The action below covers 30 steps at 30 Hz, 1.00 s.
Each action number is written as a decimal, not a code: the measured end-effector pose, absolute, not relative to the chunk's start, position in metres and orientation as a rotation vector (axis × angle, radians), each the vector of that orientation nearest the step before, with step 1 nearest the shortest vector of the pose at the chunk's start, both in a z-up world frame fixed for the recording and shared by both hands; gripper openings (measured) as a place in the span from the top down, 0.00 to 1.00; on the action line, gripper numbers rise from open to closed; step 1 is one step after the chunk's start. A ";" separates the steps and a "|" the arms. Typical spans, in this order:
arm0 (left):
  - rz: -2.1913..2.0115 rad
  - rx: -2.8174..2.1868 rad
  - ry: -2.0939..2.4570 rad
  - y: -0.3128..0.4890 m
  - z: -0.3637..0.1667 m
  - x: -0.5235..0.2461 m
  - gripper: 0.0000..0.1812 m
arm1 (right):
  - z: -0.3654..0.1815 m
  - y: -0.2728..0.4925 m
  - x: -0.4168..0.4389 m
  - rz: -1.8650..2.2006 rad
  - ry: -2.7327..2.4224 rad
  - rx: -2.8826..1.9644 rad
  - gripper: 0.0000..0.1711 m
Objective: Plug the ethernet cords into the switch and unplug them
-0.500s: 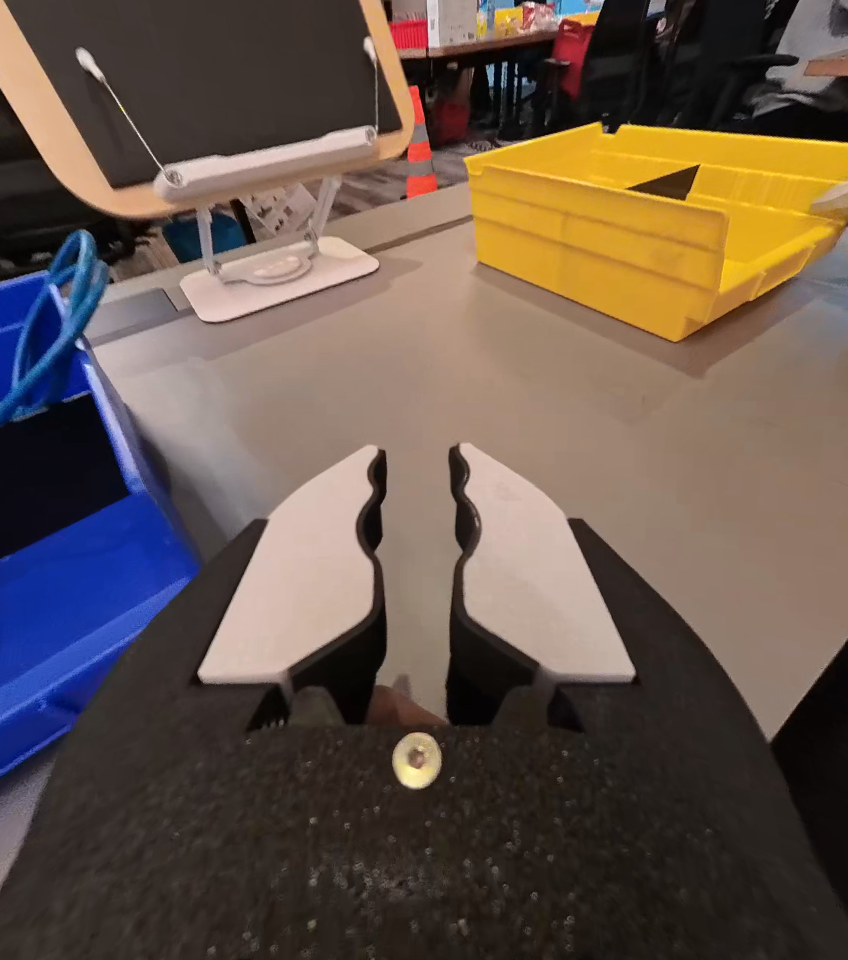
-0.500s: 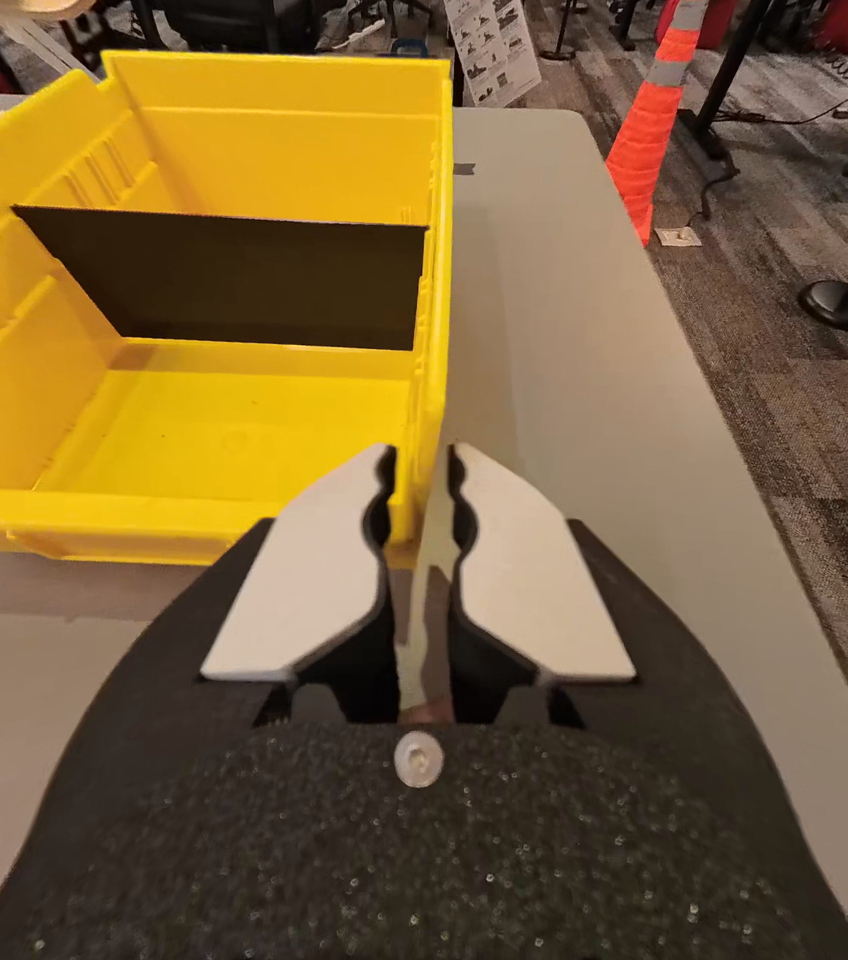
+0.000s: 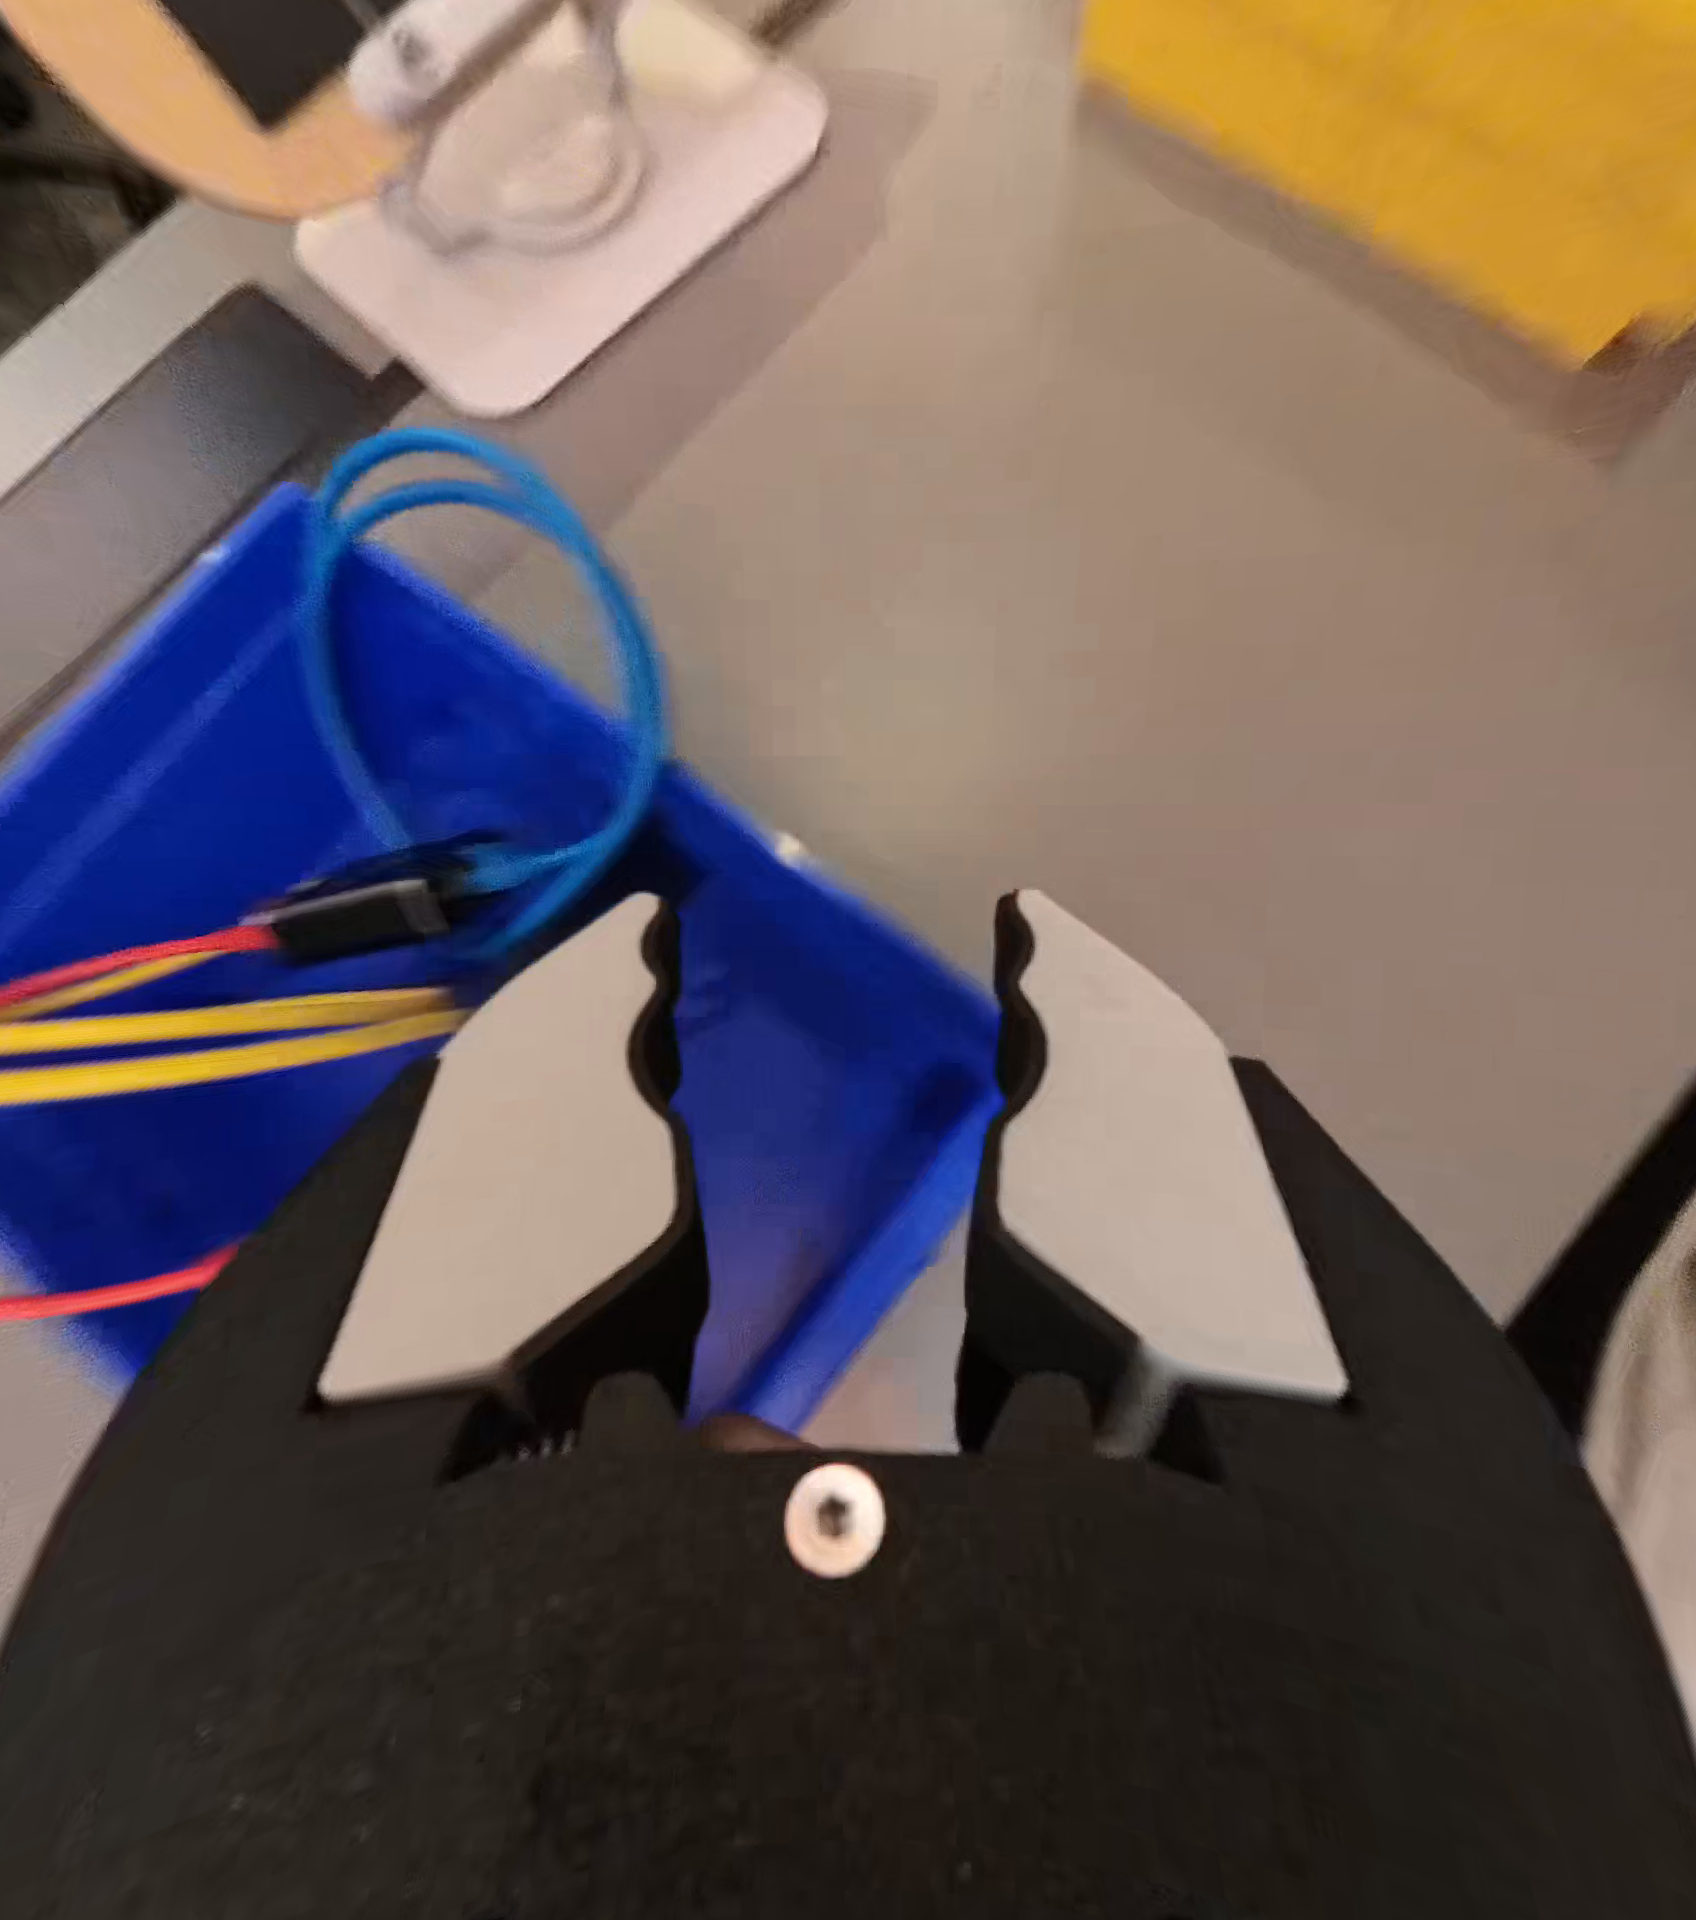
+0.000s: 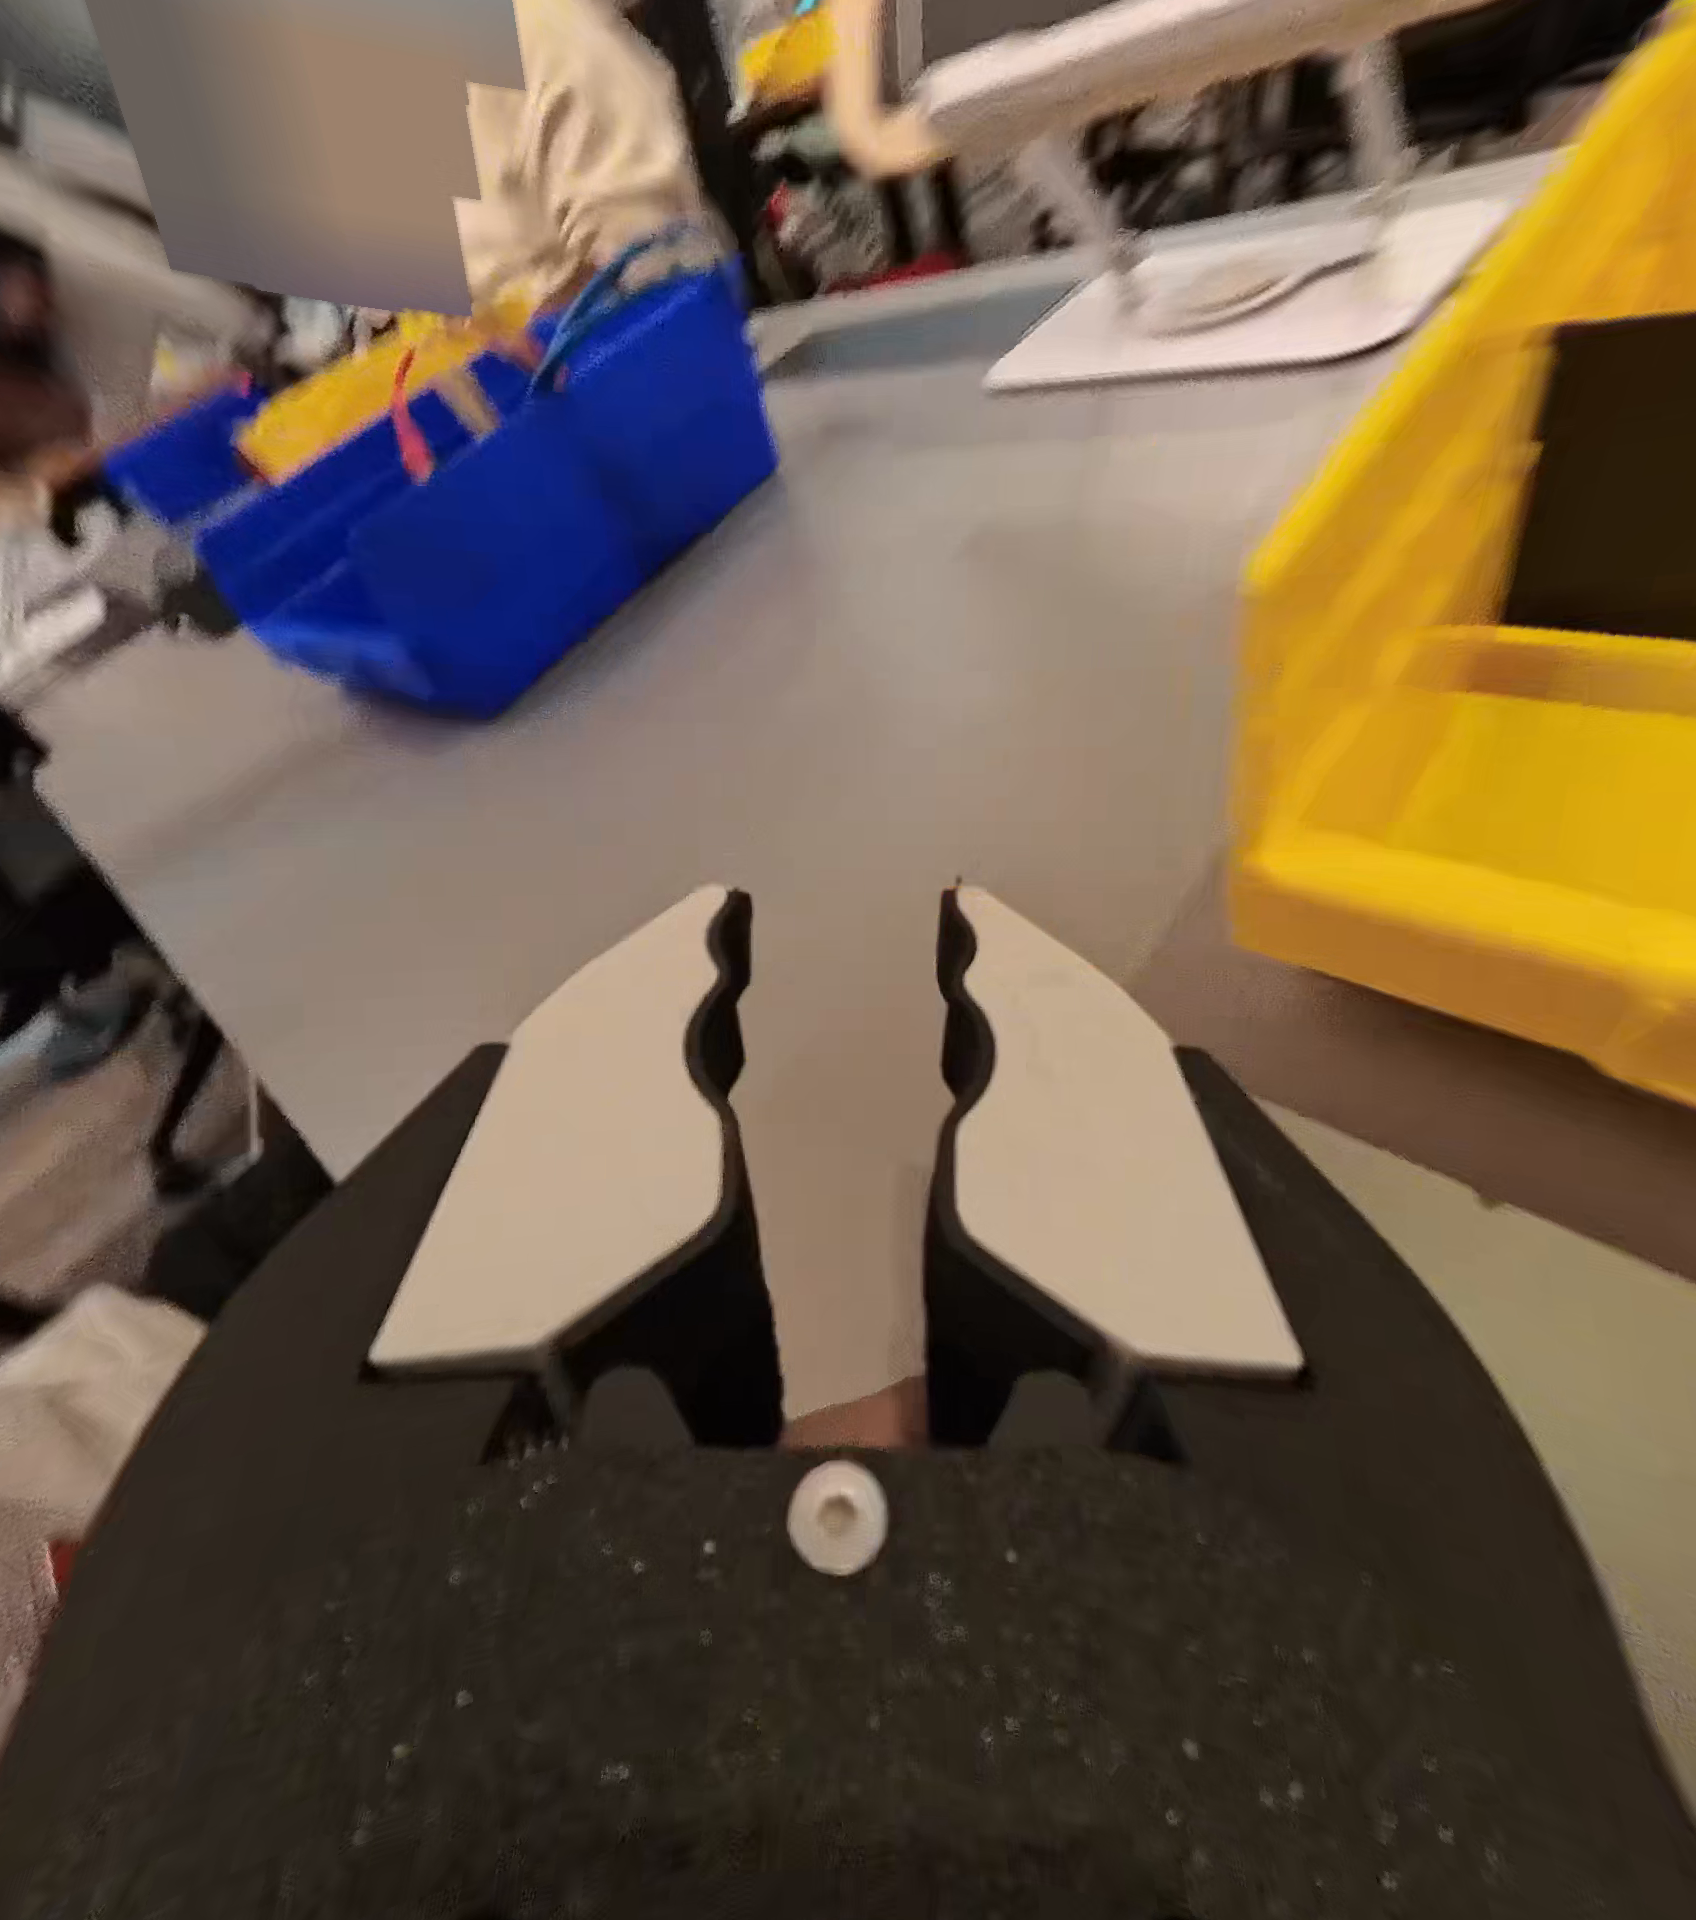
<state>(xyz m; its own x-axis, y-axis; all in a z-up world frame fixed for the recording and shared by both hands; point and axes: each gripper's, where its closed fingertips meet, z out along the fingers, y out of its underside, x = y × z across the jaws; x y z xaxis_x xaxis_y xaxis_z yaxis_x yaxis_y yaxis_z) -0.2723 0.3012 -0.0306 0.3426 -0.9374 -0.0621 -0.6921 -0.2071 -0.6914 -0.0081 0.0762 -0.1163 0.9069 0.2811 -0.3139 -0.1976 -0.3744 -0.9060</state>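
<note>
Ethernet cords lie in the blue bin (image 3: 200, 748) at the left of the grey table (image 3: 1187, 623): a blue cord (image 3: 615, 623) loops up above the bin's rim, two yellow cords (image 3: 148, 1039) run flat across the bin toward the left edge of the left wrist view, and a red cord (image 3: 44, 1299) trails over the near wall. A dark block (image 3: 366, 914) sits among them where the blue and red cords meet; too blurred to tell whether it is the switch. Left gripper (image 3: 833, 914) hangs above the bin's near right corner, jaws spread wide, nothing between them, left finger overlapping the ends of the yellow cords in view. Right gripper (image 4: 844, 904) is over bare table, jaws parted, empty, well apart from the blue bin (image 4: 532, 540) seen at upper left. Yellow bin (image 4: 1550, 810) stands close on its right, with a black divider (image 4: 1675, 478) upright inside. White stand (image 3: 563, 208) with a tan-framed board sits at the table's far edge. Both views motion-blurred
</note>
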 end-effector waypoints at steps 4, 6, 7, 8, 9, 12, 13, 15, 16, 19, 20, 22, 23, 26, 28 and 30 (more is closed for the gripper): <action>-0.109 -2.196 1.722 0.381 -0.042 -0.294 0.65 | -0.128 0.084 -0.034 0.467 -0.278 -1.937 0.78; -0.093 -2.375 1.851 0.397 -0.055 -0.294 0.59 | -0.137 0.086 -0.034 0.479 -0.270 -1.977 0.78; -0.089 -2.481 1.888 0.403 -0.062 -0.293 0.56 | -0.139 0.087 -0.032 0.494 -0.243 -1.993 0.78; -0.049 -2.581 1.911 0.410 -0.070 -0.294 0.55 | -0.139 0.087 -0.030 0.513 -0.219 -1.993 0.77; 0.030 -2.661 1.921 0.419 -0.078 -0.298 0.55 | -0.137 0.087 -0.028 0.521 -0.197 -1.983 0.76; 0.264 -2.805 1.871 0.446 -0.102 -0.310 0.53 | -0.137 0.083 -0.022 0.529 -0.159 -1.978 0.75; 0.298 -2.827 1.838 0.453 -0.109 -0.312 0.53 | -0.138 0.080 -0.020 0.533 -0.157 -1.986 0.75; 0.321 -2.852 1.782 0.464 -0.121 -0.315 0.53 | -0.139 0.077 -0.017 0.526 -0.148 -1.991 0.75; 0.307 -2.870 1.755 0.465 -0.126 -0.317 0.53 | -0.138 0.076 -0.015 0.522 -0.144 -1.988 0.75; 0.279 -2.908 1.736 0.464 -0.140 -0.326 0.54 | -0.139 0.074 -0.012 0.540 -0.125 -1.989 0.75; 0.228 -2.938 1.708 0.460 -0.143 -0.325 0.54 | -0.139 0.074 -0.012 0.554 -0.120 -1.990 0.75; 0.137 -2.989 1.660 0.452 -0.145 -0.322 0.62 | -0.140 0.075 -0.012 0.576 -0.115 -1.999 0.75; 0.133 -2.975 1.664 0.452 -0.145 -0.322 0.62 | -0.141 0.076 -0.012 0.582 -0.110 -2.005 0.75; 0.165 -2.885 1.672 0.456 -0.139 -0.320 0.62 | -0.143 0.077 -0.011 0.581 -0.099 -2.015 0.76; 0.212 -2.783 1.661 0.462 -0.125 -0.318 0.62 | -0.142 0.077 -0.010 0.564 -0.099 -2.010 0.76; 0.253 -2.663 1.642 0.468 -0.099 -0.315 0.62 | -0.142 0.076 -0.009 0.546 -0.102 -2.010 0.76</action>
<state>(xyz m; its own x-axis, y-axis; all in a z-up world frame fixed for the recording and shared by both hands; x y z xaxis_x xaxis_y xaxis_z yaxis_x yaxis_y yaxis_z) -0.3149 0.4677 -0.0989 0.4397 -0.8874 -0.1384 -0.8880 -0.4527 0.0815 -0.0092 0.0763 -0.1416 0.8942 0.2980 -0.3339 -0.1578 -0.4882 -0.8583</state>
